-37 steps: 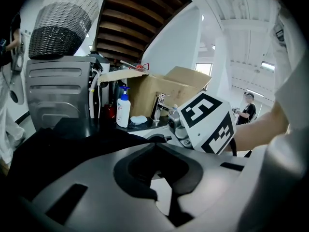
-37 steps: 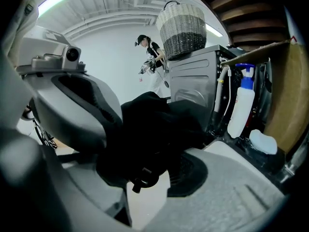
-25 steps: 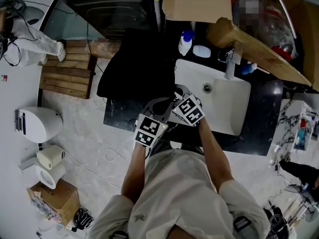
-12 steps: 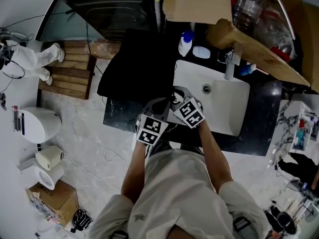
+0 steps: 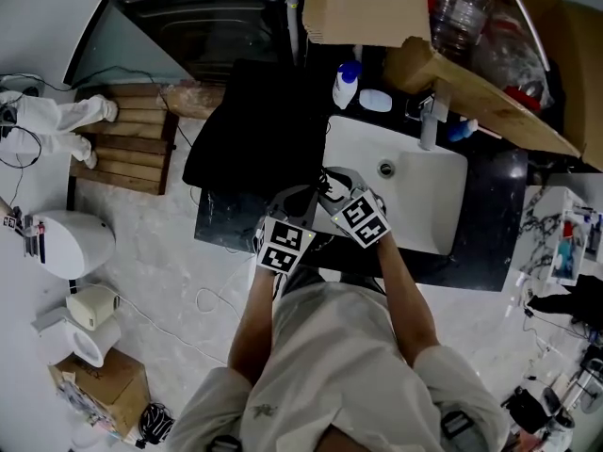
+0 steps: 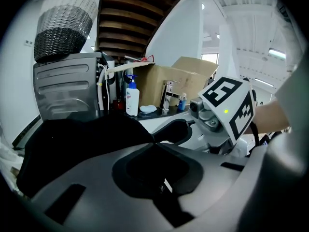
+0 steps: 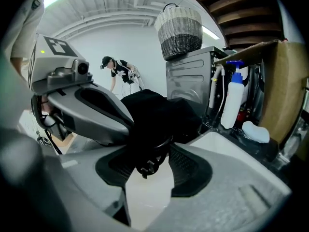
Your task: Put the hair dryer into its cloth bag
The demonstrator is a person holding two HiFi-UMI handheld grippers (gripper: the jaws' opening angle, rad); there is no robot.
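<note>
The black cloth bag [image 5: 250, 130] lies on the dark counter to the left of the sink. In the left gripper view the bag [image 6: 72, 144] fills the left side, and my left gripper [image 6: 153, 144] is shut on its edge. My right gripper [image 7: 149, 153] is close beside it; its jaws have just been opening and a narrow gap shows. A black cord with its plug [image 7: 145, 167] hangs out of the bag [image 7: 154, 110] between those jaws. The hair dryer's body is hidden. From the head view, both grippers [image 5: 306, 196] [image 5: 330, 182] meet at the bag's near corner.
A white sink [image 5: 424, 205] with a faucet [image 5: 429, 121] lies right of the bag. A soap bottle [image 5: 346, 83], a soap bar [image 5: 375, 100] and a cardboard box [image 5: 367, 3] stand behind. A woven basket [image 7: 181, 30] tops the washing machine [image 7: 190, 76]. A person [image 7: 118, 71] bends over far off.
Both grippers stay at the bag's near corner, hardly shifted. The figure in white on the floor at far left has moved further left.
</note>
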